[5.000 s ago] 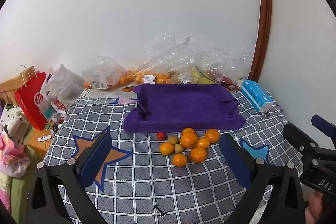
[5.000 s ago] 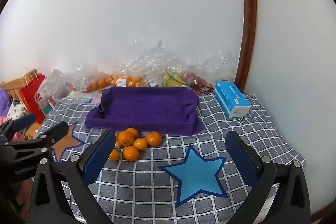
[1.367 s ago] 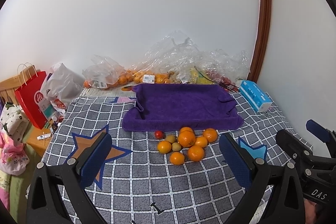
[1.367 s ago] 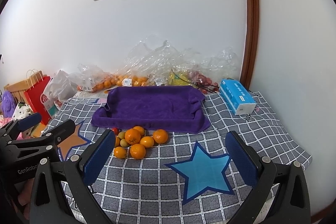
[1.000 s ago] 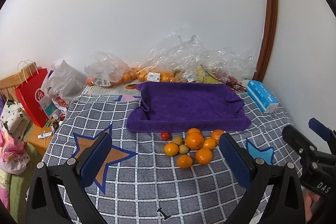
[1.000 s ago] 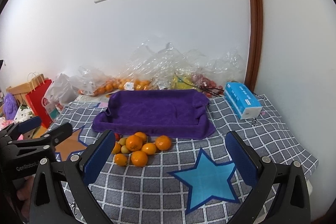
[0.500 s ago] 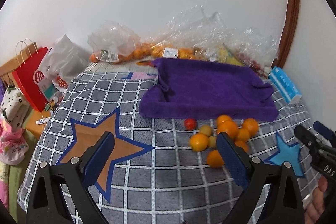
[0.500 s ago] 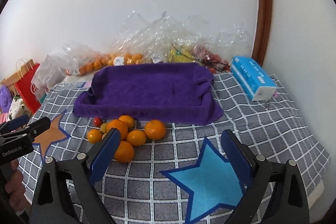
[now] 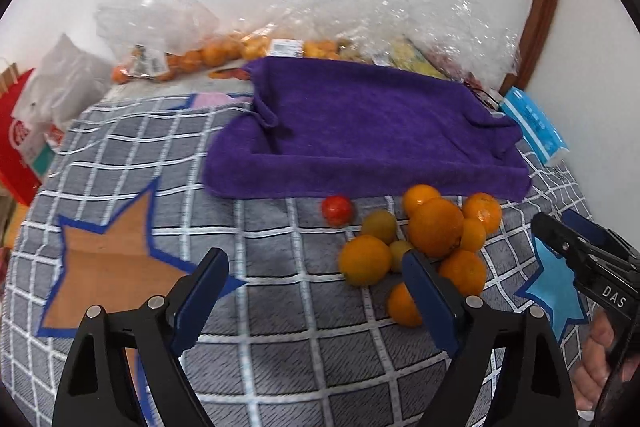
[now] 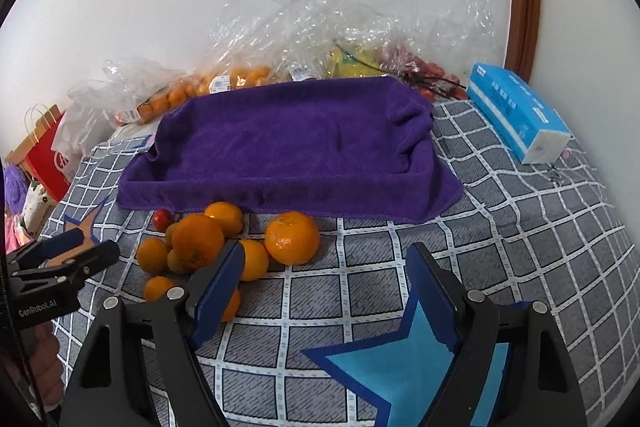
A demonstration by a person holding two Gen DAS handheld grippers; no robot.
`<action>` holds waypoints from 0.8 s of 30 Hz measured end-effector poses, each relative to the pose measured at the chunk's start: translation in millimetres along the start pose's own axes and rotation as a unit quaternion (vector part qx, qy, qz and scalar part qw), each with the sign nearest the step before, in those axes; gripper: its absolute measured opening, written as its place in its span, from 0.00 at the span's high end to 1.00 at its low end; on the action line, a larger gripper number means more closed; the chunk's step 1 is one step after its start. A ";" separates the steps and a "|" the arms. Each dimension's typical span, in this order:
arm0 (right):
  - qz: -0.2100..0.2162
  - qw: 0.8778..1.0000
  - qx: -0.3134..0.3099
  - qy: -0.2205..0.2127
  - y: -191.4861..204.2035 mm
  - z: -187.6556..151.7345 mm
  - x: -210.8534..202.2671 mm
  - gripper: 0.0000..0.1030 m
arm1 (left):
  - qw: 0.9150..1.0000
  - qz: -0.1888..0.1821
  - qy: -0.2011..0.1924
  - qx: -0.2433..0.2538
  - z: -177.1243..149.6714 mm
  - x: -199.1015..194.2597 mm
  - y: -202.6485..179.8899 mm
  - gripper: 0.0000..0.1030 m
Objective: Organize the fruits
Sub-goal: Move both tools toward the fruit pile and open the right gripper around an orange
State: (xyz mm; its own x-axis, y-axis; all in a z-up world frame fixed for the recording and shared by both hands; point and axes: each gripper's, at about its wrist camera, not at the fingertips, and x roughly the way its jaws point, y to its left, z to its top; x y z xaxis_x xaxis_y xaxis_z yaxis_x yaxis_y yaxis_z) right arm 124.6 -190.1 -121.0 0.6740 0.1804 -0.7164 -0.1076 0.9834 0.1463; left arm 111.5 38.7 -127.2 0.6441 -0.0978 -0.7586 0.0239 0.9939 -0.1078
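Observation:
A heap of several oranges [image 9: 436, 227] [image 10: 198, 239], with small yellow-green fruits [image 9: 379, 225] and a red tomato [image 9: 337, 209] [image 10: 161, 219], lies on the checked cloth in front of a purple towel-lined tray [image 9: 360, 131] [image 10: 288, 143]. One larger orange [image 10: 293, 237] sits at the heap's right. My left gripper [image 9: 316, 287] is open and empty, low over the cloth just left of the heap. My right gripper [image 10: 326, 283] is open and empty, just in front of the larger orange. Each gripper shows at the other view's edge.
Clear plastic bags of fruit [image 9: 256, 43] [image 10: 304, 39] lie against the back wall behind the tray. A blue tissue box [image 10: 516, 115] [image 9: 534, 123] lies at the right. A red paper bag [image 9: 16, 143] and a white bag [image 9: 60, 87] stand off the left edge.
Both grippers have moved forward and down toward the fruit heap, which now looms much larger. Both stay open and empty. The fruit has not moved.

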 end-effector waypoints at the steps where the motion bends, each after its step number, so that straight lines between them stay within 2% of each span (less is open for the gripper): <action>1: 0.002 1.000 0.003 0.004 -0.9 -0.7 1.7 0.20 | 1.000 -0.004 0.002 0.003 0.5 2.7 -1.5 0.16; 4: 0.002 1.000 0.007 0.010 -3.2 -1.9 7.5 0.20 | 1.000 -0.006 0.006 0.006 2.0 11.1 -5.1 0.17; 6: 0.002 1.000 0.008 0.011 -3.3 -2.7 10.3 0.20 | 1.000 -0.012 0.017 0.006 2.3 18.4 -6.6 0.26; 10: 0.007 1.000 0.006 0.015 -2.2 -2.8 17.3 0.20 | 0.999 -0.021 0.032 0.004 1.5 29.4 -6.1 0.37; 17: 0.005 1.000 0.005 0.017 -2.2 -2.7 25.2 0.20 | 0.995 -0.085 0.057 -0.010 -1.0 35.9 -6.6 0.67; 24: 0.005 1.000 0.007 0.014 -5.4 -2.5 26.0 0.20 | 0.997 -0.059 0.051 -0.017 -1.7 30.6 4.3 0.67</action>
State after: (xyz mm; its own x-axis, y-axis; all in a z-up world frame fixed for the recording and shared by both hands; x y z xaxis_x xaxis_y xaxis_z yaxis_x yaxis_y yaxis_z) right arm 140.8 -190.7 -142.1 0.6514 0.1915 -0.7342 -0.1046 0.9810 0.1632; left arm 130.0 40.0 -152.0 0.5575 -0.2194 -0.8007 0.0672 0.9732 -0.2199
